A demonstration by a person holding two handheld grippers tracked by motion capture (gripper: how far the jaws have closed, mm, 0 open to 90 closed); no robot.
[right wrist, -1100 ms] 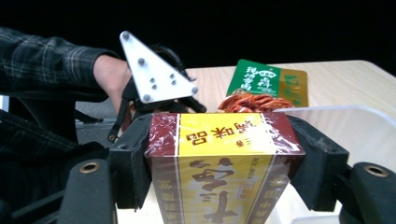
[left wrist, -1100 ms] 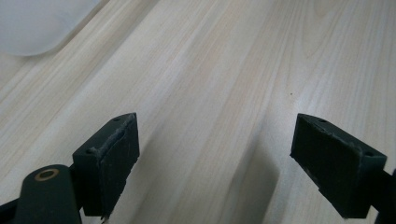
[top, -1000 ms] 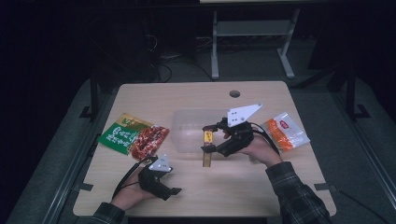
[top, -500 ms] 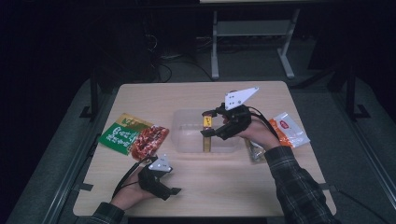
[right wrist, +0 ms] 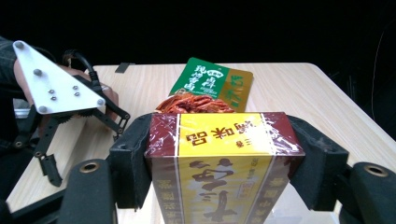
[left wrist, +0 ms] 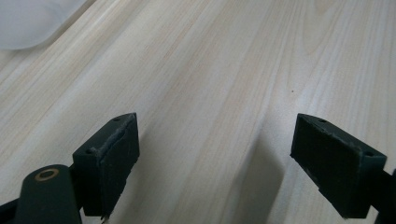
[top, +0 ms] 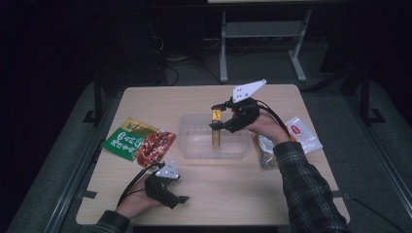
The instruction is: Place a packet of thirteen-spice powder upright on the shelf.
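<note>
Yellow and maroon, the box (right wrist: 224, 163) is pinched between the pads of the right tongs (top: 224, 119), held upright above the clear tub (top: 194, 141) at mid tabletop (top: 291, 194). Left tongs (left wrist: 229, 158) rest near the front edge, spread with nothing between them. Two snack packets (top: 138, 141) lie left of the tub.

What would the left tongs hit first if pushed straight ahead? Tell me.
Probably the bare tabletop: the left tongs stand open and empty, tilted down at the wood. A clear tub lies off to one side, likely out of line.
</note>
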